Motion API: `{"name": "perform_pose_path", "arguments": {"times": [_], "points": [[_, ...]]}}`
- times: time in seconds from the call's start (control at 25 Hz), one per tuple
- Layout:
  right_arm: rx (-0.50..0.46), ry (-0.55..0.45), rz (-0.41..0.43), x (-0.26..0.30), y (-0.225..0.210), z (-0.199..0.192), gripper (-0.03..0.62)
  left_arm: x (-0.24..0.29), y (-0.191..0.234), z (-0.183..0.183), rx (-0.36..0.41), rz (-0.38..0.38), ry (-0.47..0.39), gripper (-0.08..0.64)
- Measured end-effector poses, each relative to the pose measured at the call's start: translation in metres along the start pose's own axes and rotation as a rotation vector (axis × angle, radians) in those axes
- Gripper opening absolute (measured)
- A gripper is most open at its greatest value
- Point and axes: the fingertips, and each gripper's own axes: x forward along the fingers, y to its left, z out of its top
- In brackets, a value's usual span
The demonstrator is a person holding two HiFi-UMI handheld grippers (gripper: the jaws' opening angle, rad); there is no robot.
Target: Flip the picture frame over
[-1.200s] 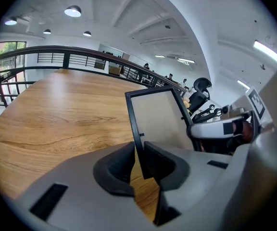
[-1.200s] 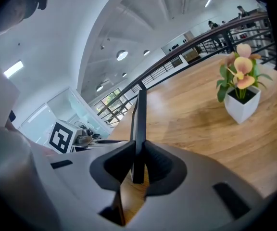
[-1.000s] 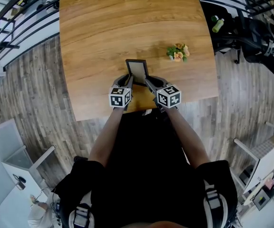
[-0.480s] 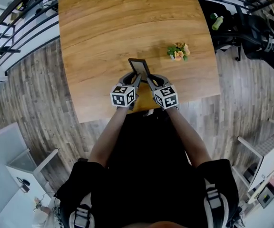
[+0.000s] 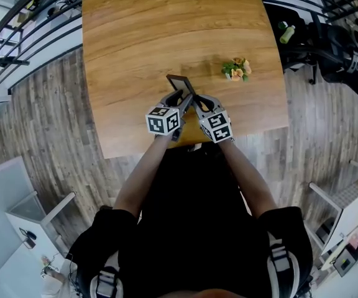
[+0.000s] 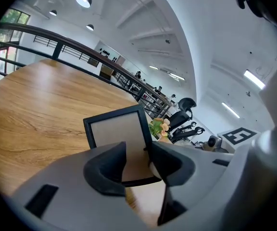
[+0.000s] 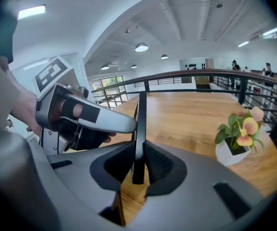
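While the right gripper (image 7: 138, 166) clamps the picture frame (image 7: 140, 119) edge-on between nearly closed jaws, the left gripper (image 6: 137, 159) is releasing. Its jaws have just been opening and stand about half apart, with the frame's lower part between them but not pinched. The frame is held up on edge over the near side of the table (image 5: 166, 30) (the small potted flowers (image 5: 236, 69) sit well off to the right). The flip looks about midway, at a change of grip. Next, the left gripper probably needs to draw clear or take a fresh hold, so the frame can be rolled over and laid on its other face without slipping.
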Motion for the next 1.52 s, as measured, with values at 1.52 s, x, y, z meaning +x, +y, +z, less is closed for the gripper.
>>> {"name": "perform_pose_path", "arguments": {"times": [1.52], "points": [[-0.167, -0.018, 0.117, -0.005, 0.036, 0.004, 0.085, 0.003, 0.006, -0.007, -0.185, 0.001, 0.037, 0.092]]}}
